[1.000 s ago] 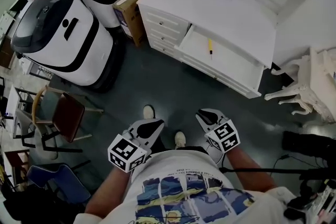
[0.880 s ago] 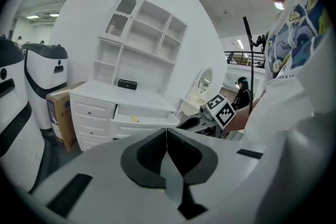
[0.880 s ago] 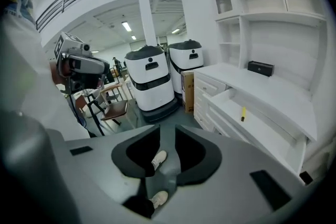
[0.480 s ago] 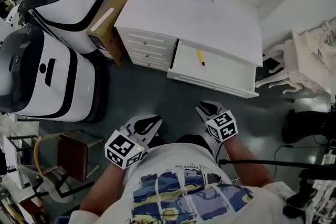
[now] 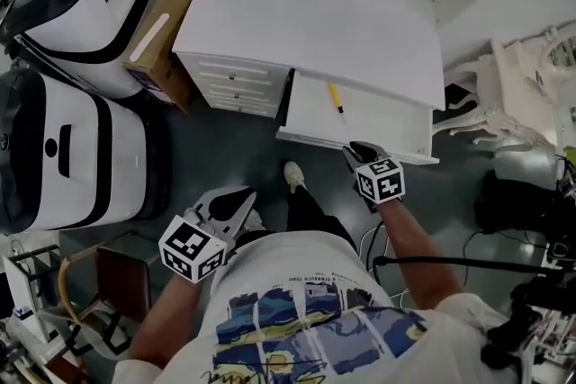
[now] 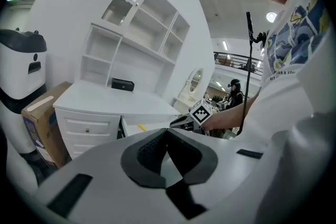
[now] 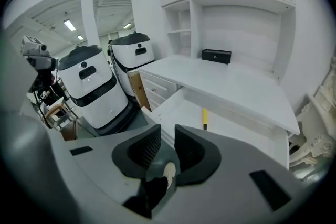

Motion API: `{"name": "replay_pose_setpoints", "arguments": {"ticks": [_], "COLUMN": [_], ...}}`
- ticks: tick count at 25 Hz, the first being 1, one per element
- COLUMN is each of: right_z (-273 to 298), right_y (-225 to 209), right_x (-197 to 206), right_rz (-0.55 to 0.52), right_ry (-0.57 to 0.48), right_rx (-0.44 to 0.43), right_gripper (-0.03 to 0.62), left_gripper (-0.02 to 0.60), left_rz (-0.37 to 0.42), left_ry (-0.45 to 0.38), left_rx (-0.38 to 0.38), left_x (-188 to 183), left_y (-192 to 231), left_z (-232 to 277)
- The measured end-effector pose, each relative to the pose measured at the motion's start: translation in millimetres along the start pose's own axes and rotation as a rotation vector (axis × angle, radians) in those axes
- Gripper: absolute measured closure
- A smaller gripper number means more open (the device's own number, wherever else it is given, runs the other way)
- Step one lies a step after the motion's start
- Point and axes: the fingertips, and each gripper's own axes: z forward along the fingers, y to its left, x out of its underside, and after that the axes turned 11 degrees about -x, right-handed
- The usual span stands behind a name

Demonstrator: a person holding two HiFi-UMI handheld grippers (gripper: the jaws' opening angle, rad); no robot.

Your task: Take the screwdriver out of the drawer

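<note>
The screwdriver (image 5: 336, 97) lies untouched in the open drawer (image 5: 309, 114), upper middle of the head view, and is the only thing visible in it. Reaching and lifting are left, I judge. The right gripper (image 5: 357, 149), jaws apart and empty, hovers at the drawer's front edge. The left gripper (image 5: 236, 200), jaws together, hangs at lower left.

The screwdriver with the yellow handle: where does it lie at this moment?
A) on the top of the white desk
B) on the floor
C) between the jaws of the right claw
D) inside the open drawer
D: the screwdriver lies on the bottom of the open drawer, while the right claw has nothing between its jaws.
</note>
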Motion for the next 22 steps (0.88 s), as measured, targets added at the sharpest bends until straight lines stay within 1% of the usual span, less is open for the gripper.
{"name": "replay_pose_setpoints", "arguments": {"ticks": [5,7,11,14,18,22], "right_z": [42.3,61.0,100.6,126.5,151.8,176.5], "right_y": [-54.2,-72.0,-113.7,-140.4,-164.9,-171.6], "right_x": [-19.5,-21.9,-16.4,-4.2,9.7,20.1], "right_rz": [-0.017,-0.026,-0.018,0.001,0.016,0.018], "right_ry": [0.036,0.058,0.115,0.165,0.221,0.257], "right_rx": [-0.005,-0.014,-0.017,-0.012,-0.003,-0.031], "right_gripper": [0.491,0.490,0.478,0.468,0.464,0.459], "left_gripper": [0.568,0.568,0.568,0.568,0.568,0.568], "left_rz": [-0.005,0.006,0.030,0.021,0.011,-0.015], "left_ry": [0.021,0.029,0.054,0.072,0.103,0.134], "left_rx": [-0.065,-0.081,-0.105,-0.125,-0.155,-0.193], "left_x": [-26.9,-39.7,-58.8,-66.8,-70.1,-70.0], "left_y": [19.1,21.0,24.5,26.7,31.3,40.4], "left_z": [32.8,44.7,71.8,87.0,99.1,106.6]}}
